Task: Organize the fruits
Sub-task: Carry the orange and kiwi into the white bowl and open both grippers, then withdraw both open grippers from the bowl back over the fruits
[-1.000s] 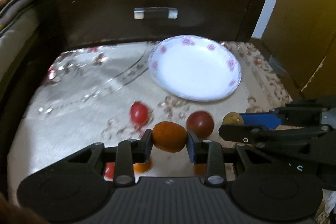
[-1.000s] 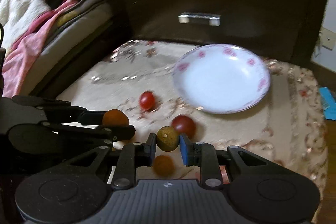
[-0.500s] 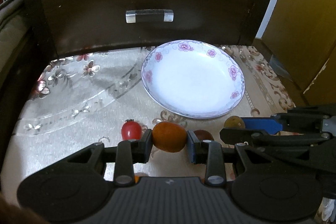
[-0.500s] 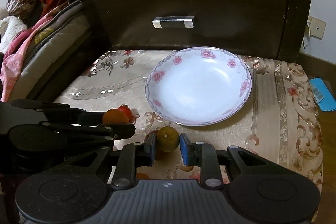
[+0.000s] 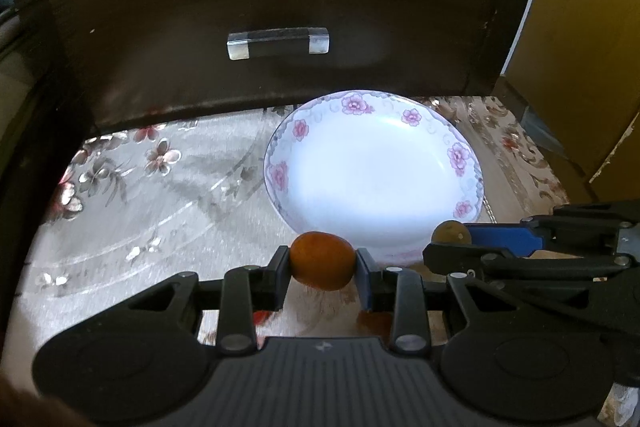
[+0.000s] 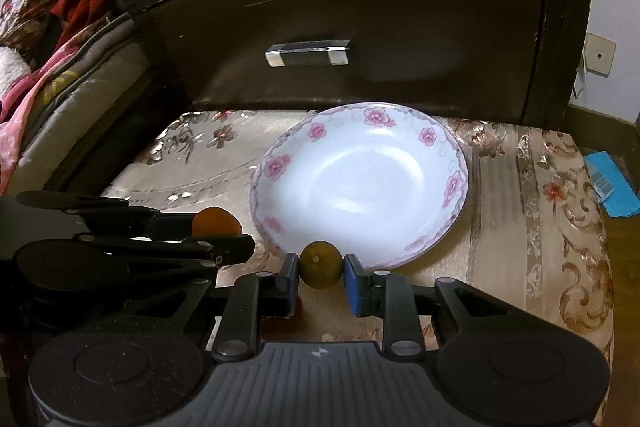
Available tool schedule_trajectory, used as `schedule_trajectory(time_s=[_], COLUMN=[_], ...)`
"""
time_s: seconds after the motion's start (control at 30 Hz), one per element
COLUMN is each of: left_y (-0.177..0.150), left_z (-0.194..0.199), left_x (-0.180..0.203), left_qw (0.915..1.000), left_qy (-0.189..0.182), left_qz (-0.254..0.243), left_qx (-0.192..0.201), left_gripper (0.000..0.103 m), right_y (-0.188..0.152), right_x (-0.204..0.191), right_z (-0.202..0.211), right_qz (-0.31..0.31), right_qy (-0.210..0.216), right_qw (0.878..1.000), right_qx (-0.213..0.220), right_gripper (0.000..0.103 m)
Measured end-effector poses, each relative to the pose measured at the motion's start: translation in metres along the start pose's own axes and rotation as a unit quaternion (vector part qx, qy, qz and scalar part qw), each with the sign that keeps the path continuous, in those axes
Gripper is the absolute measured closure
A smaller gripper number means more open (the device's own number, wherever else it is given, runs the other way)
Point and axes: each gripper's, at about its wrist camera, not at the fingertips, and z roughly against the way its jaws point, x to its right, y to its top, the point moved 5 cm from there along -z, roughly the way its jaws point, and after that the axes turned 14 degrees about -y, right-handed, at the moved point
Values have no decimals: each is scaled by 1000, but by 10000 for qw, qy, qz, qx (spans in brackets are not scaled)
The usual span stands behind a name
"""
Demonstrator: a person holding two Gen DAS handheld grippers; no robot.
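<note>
Both grippers tilt downward at the near rim of the plate (image 5: 460, 151), side by side. Left gripper (image 5: 322, 267) fingers clamp a smooth oval orange fruit (image 5: 322, 261). Right gripper (image 6: 321, 271) fingers, just easing apart, still pinch a round dull olive-brown fruit (image 6: 321, 265). Glossy white plate, pink-flower border, sits toward the table's (image 6: 540, 211) far edge. Only the right view shows the heaped bedding (image 6: 48, 39).
</note>
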Motion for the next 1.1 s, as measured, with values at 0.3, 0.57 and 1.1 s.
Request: schedule_trajectory(time_s=[0.3, 0.57, 1.1], left_y=[8, 12, 15], left_z=[-20, -27, -19], left_x=[-6, -5, -6], left_qw=[10000, 9998, 9998], left_qy=[30, 47, 49], left_qz=[-64, -159, -56], left_qx=[8, 57, 165], left_gripper=[63, 62, 56], right_y=[9, 12, 12], right_x=[9, 13, 23], right_z=[-27, -41, -32], right_qz=[-21, -45, -155], right_qy=[-58, -129, -202], right_qw=[10000, 9999, 9996], right_qx=[-9, 20, 109], right_gripper=[82, 81, 66])
